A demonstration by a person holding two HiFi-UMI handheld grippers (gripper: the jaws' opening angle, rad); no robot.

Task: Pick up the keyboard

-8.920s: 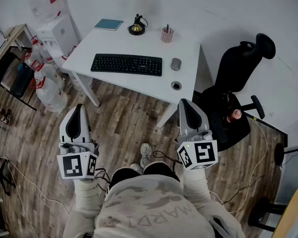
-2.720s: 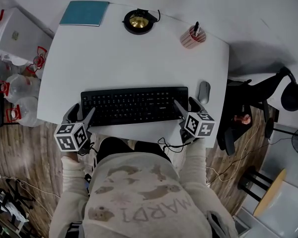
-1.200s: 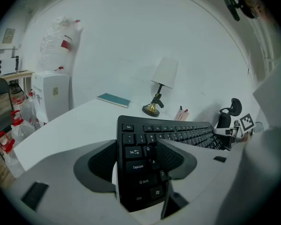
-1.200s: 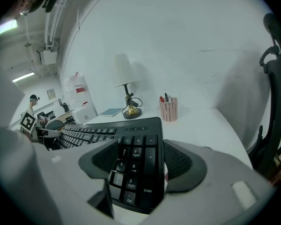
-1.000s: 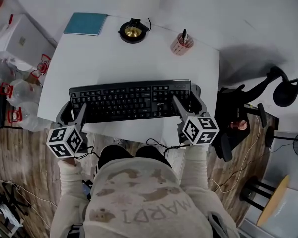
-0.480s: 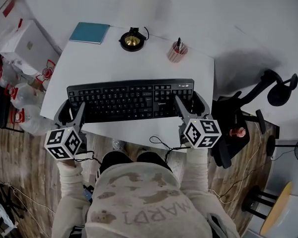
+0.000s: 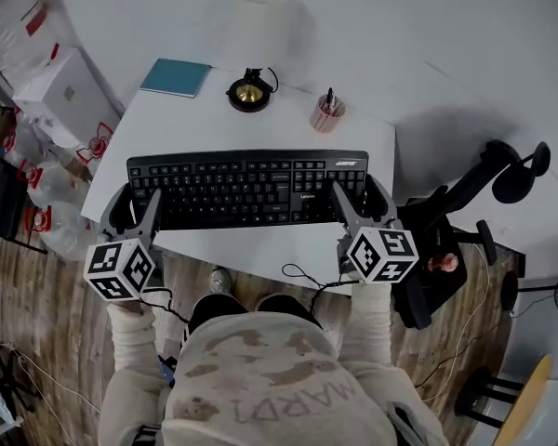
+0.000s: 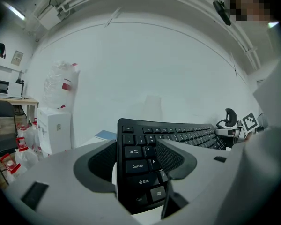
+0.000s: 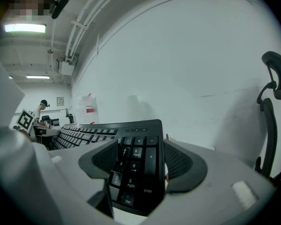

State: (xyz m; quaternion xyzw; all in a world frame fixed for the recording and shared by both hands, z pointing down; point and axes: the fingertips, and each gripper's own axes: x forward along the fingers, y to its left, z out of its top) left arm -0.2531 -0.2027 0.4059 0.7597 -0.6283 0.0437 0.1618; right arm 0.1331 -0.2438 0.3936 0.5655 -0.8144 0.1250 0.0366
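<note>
On the white table, a teal notebook lies at the far left corner. Just right of it along the far edge sits a round black stand with a brass centre, then a striped cup holding a pen. A black office chair stands off the table's right side; a white box and clear bags crowd its left, on the wood floor

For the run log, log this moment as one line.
left gripper: shut on keyboard left end | right gripper: shut on right end | keyboard: apparently off desk
</note>
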